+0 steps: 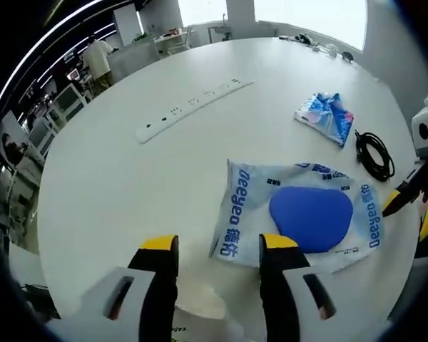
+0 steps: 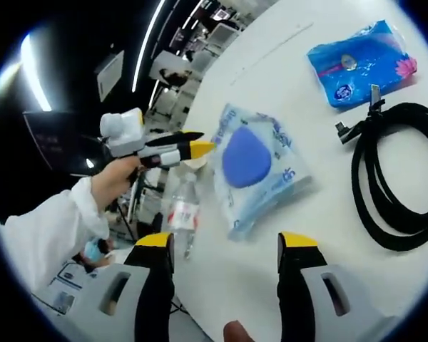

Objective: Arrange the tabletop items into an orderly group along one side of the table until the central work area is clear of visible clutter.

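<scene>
white round table (image 1: pixel 128 178) holds a power strip (image 1: pixel 192 107), blue tissue pack (image 2: pixel 360 60), coiled black cable (image 2: pixel 396 178) and clear pouch (image 1: pixel 299 214) (blue pad inside). left gripper (image 1: pixel 217 246) and right gripper (image 2: pixel 227 242) both have jaws apart, gripping nothing.

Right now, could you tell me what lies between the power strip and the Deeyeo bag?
Nothing: in the left gripper view, bare white table separates power strip from Deeyeo bag.
</scene>
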`<state>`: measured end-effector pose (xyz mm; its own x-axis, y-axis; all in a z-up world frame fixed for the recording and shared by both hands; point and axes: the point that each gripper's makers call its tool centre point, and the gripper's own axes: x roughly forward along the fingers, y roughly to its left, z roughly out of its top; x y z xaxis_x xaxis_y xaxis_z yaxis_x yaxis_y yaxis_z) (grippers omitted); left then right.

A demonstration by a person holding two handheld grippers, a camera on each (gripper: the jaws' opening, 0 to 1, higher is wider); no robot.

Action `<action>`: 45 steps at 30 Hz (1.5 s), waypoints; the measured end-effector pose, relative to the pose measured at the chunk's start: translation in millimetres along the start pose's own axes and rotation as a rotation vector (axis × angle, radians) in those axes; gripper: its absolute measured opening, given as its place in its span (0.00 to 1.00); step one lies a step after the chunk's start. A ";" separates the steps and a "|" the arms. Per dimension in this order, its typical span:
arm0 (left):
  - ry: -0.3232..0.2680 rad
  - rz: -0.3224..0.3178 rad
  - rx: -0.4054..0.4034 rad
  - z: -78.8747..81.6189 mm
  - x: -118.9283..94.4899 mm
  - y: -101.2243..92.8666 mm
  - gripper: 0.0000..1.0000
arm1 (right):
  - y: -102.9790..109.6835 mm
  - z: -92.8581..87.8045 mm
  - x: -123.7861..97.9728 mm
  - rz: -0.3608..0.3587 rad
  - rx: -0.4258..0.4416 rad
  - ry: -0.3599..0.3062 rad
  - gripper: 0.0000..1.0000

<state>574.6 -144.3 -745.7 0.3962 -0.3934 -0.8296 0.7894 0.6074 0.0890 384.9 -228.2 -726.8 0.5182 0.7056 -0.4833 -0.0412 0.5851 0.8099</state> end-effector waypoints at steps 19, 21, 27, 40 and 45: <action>0.042 -0.047 -0.031 -3.8 8.0 -13.5 0.11 | -16.3 4.5 17.1 -0.086 0.020 0.004 0.33; 0.046 -0.050 -0.039 -4.1 8.1 -13.7 0.06 | -17.1 4.2 17.0 -0.086 0.022 0.000 0.28; 0.059 -0.045 -0.054 -6.4 3.2 -14.9 0.01 | -17.3 1.9 17.7 -0.081 0.016 0.003 0.07; 0.003 -0.003 -0.154 -15.5 -41.5 -17.0 0.00 | -15.9 23.1 -4.1 -0.076 0.003 -0.070 0.00; -0.047 0.025 -0.180 -13.8 -63.7 -17.0 0.00 | -10.2 37.9 -14.7 -0.063 -0.040 -0.096 0.00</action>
<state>529.5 -120.0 -702.0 0.4398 -0.4059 -0.8011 0.6839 0.7295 0.0058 410.1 -259.6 -715.4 0.5999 0.6267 -0.4974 -0.0388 0.6437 0.7643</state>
